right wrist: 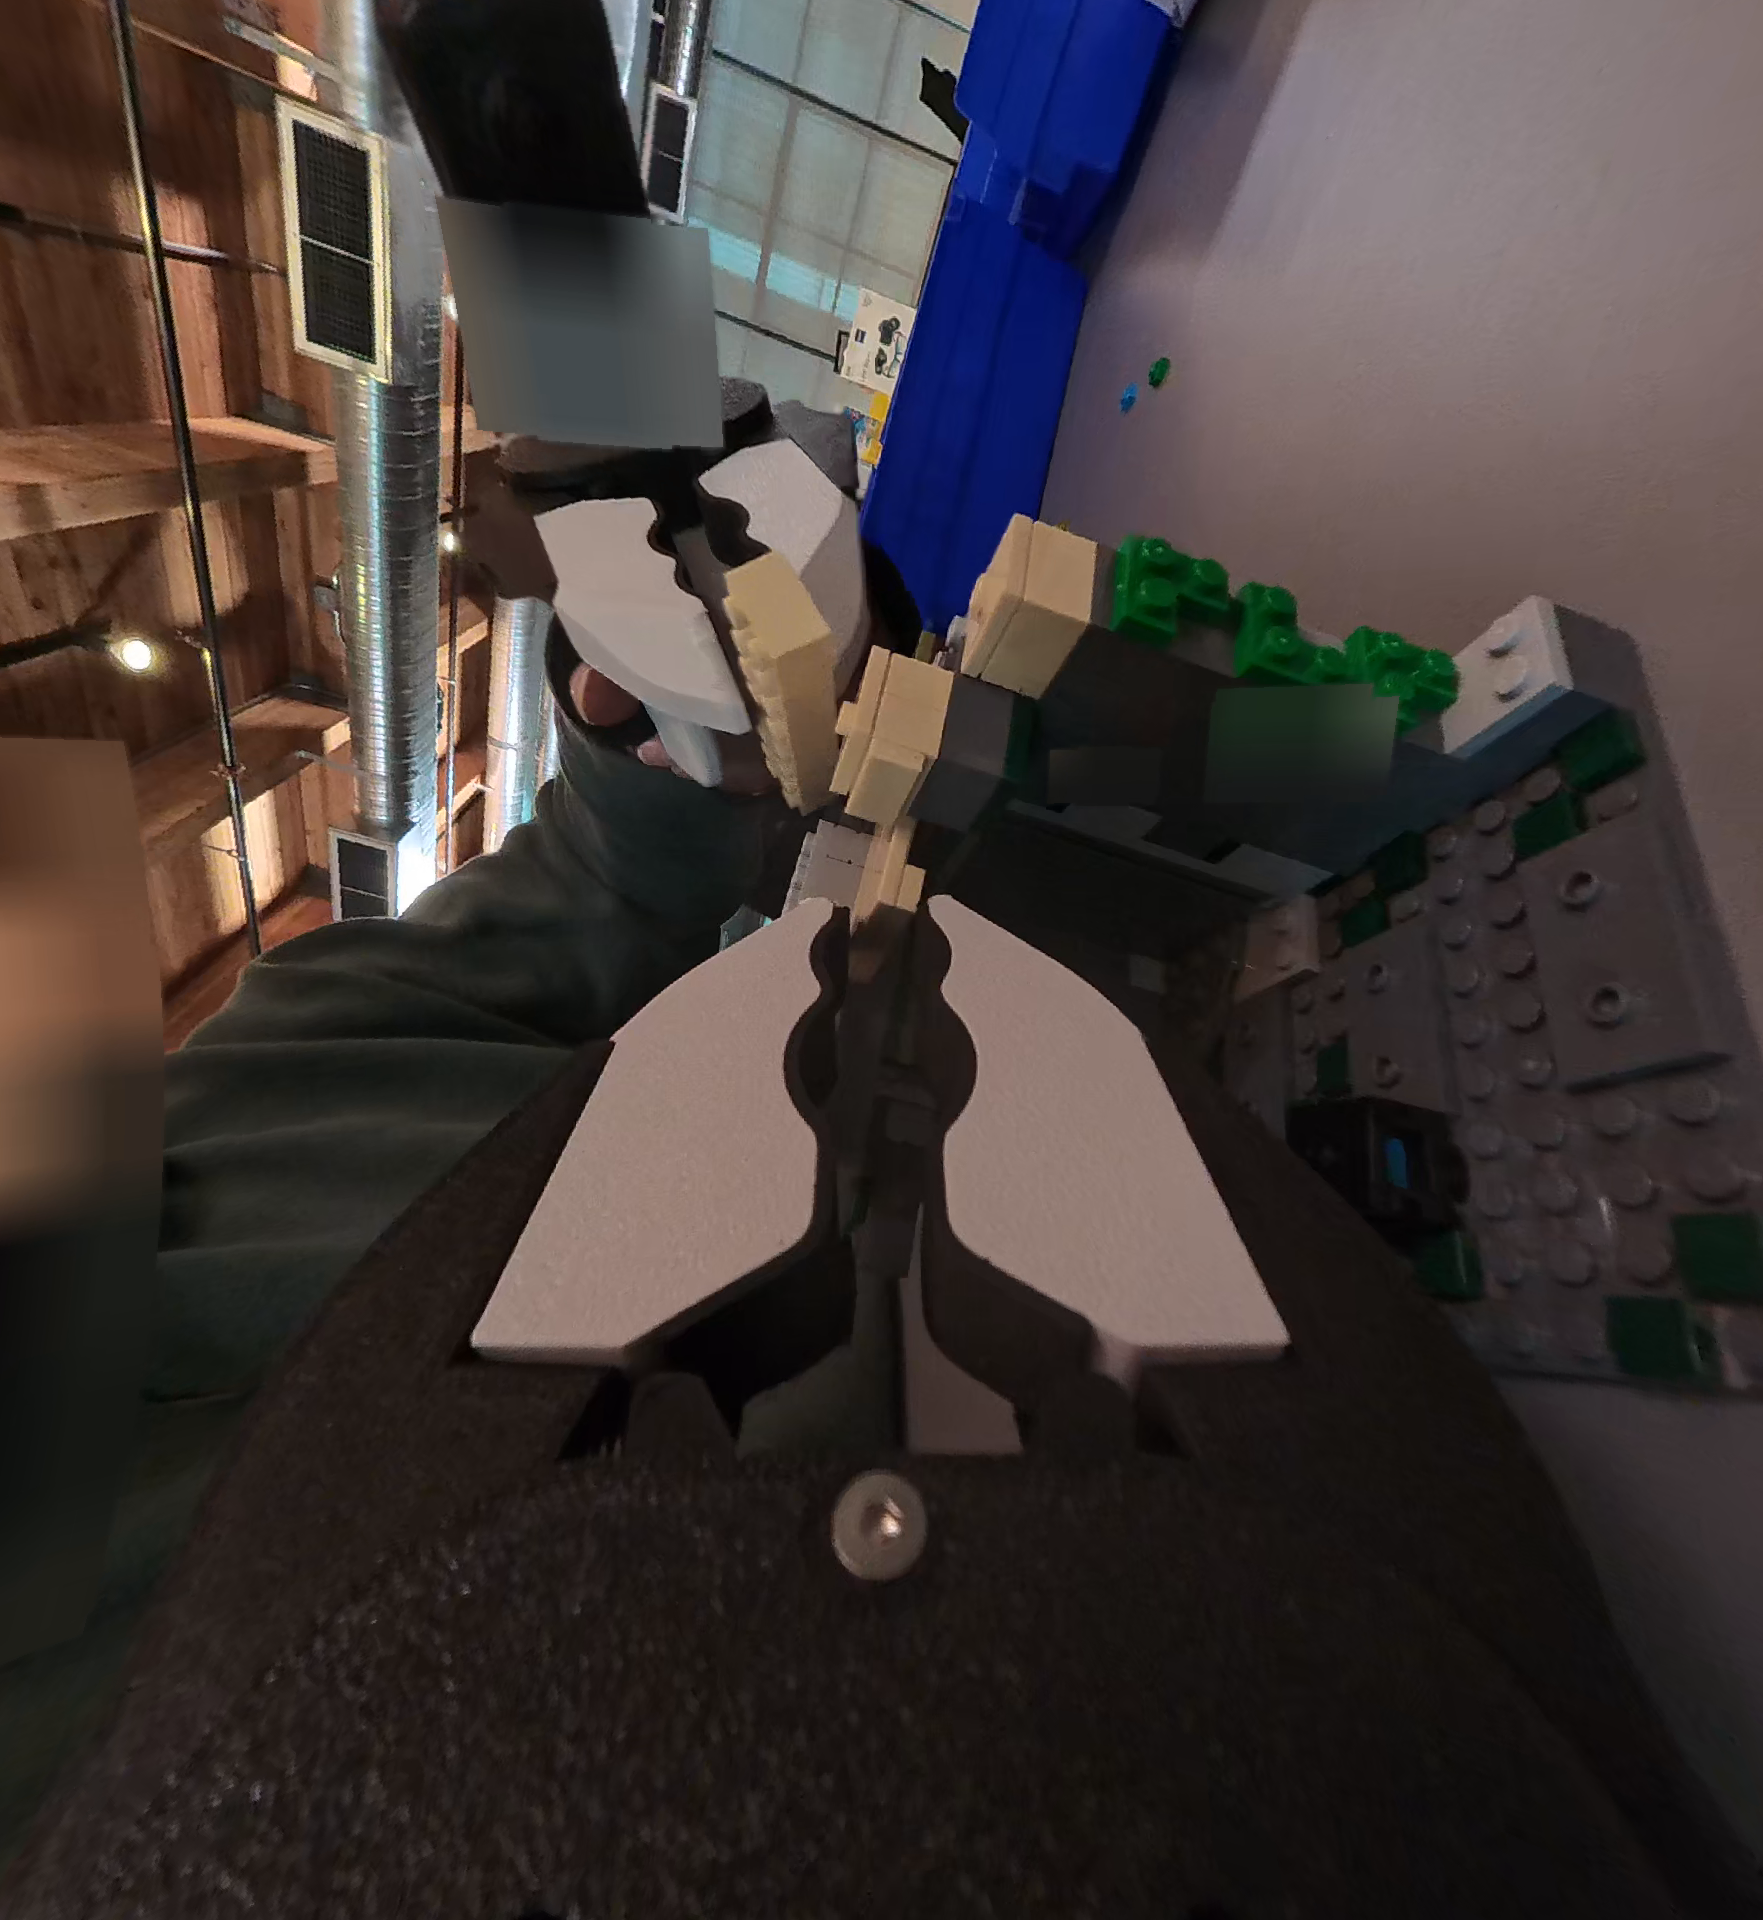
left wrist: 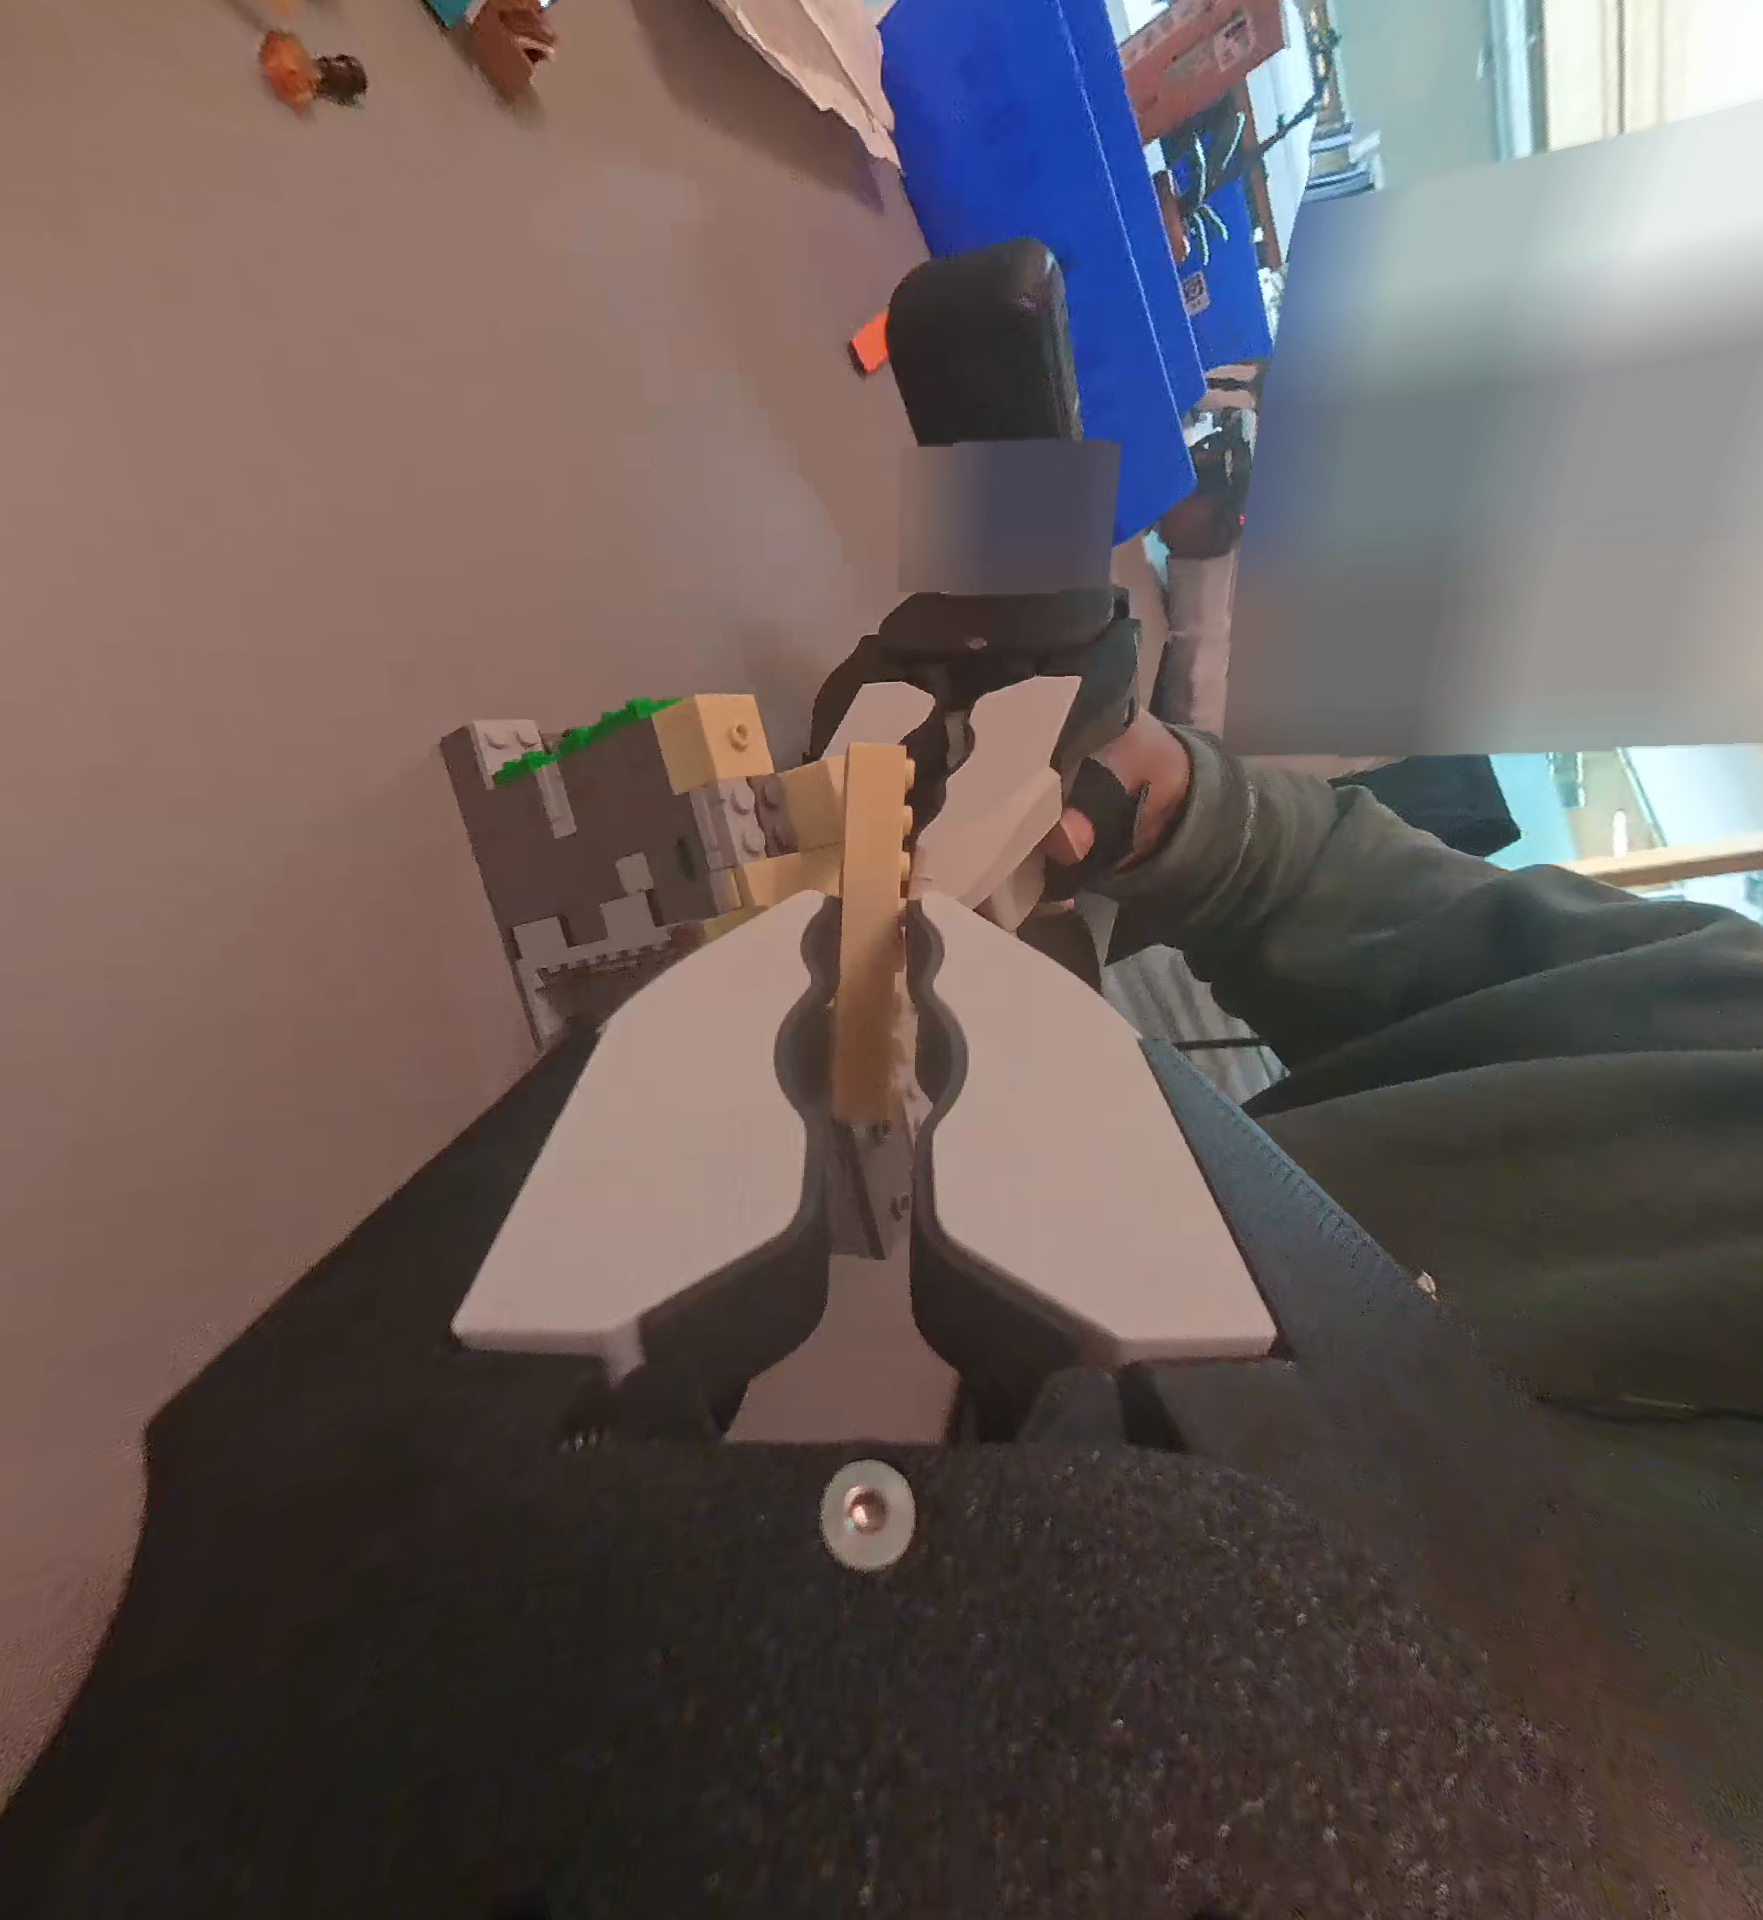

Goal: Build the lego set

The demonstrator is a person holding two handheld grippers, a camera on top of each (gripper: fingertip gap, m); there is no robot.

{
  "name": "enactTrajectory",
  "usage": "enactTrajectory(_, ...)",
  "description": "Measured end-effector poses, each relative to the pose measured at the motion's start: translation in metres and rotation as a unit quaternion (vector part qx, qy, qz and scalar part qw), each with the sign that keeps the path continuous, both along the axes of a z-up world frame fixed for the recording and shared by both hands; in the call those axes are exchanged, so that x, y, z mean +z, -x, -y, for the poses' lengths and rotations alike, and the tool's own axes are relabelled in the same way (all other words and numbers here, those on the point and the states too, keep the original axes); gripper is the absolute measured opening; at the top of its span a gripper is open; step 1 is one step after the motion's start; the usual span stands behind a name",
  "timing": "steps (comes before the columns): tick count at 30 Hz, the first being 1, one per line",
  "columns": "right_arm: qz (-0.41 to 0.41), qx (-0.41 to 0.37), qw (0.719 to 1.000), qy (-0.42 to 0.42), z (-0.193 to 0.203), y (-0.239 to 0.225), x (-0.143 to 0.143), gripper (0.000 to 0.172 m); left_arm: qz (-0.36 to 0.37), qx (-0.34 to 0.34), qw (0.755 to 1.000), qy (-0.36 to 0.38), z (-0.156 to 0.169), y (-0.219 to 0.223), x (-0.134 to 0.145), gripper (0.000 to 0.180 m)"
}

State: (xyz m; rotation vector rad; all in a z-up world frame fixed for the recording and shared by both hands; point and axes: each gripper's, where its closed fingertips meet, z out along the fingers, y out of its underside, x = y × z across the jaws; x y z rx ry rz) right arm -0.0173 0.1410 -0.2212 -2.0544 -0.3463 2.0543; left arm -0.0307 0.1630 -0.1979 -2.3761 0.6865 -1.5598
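My left tongs (left wrist: 872, 914) are narrow, clamped on a tan plate (left wrist: 869, 894) held edge-on, studs to the right, its far end beside the tan bricks that stick out from the grey model (left wrist: 586, 831) on the table (left wrist: 233, 520). My right tongs (right wrist: 882, 914) are likewise narrow, gripping a thin tan-tipped part (right wrist: 887, 883) of that model, whose grey baseplate (right wrist: 1583, 1091) carries green tiles and a wall topped with green studs. Each tongs shows in the other's view, just beside the model, with blue bins (left wrist: 1022, 260) farther back.
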Motion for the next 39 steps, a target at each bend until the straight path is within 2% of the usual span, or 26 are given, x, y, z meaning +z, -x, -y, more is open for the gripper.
enactTrajectory(8, -0.006, 0.001, 1.000, -0.004, 0.000, 0.000, 0.002, 0.011, -0.013, 0.013, 1.000, -0.012, 0.001, -0.002, -0.005, 0.018)
enactTrajectory(17, -0.006, 0.001, 1.000, -0.006, 0.000, 0.001, 0.002, 0.011, -0.063, 0.013, 0.994, -0.094, -0.007, 0.007, -0.004, 0.025)
enactTrajectory(23, -0.004, 0.002, 1.000, -0.007, 0.000, 0.001, 0.002, 0.011, -0.116, -0.041, 0.976, -0.180, 0.000, 0.008, -0.001, 0.028)
enactTrajectory(30, -0.002, 0.002, 1.000, -0.008, -0.001, 0.001, 0.000, 0.011, -0.193, -0.094, 0.942, -0.260, 0.000, -0.001, -0.009, 0.038)
enactTrajectory(34, -0.001, 0.002, 1.000, -0.008, 0.000, 0.000, -0.001, 0.011, -0.232, -0.099, 0.922, -0.294, -0.008, 0.001, -0.015, 0.031)
enactTrajectory(37, -0.001, 0.002, 1.000, -0.009, 0.000, 0.000, 0.000, 0.011, -0.217, -0.096, 0.932, -0.274, -0.007, 0.000, -0.012, 0.015)
enactTrajectory(39, -0.001, 0.002, 1.000, -0.009, 0.000, 0.000, 0.000, 0.011, -0.208, -0.093, 0.938, -0.263, -0.007, 0.001, -0.012, 0.015)
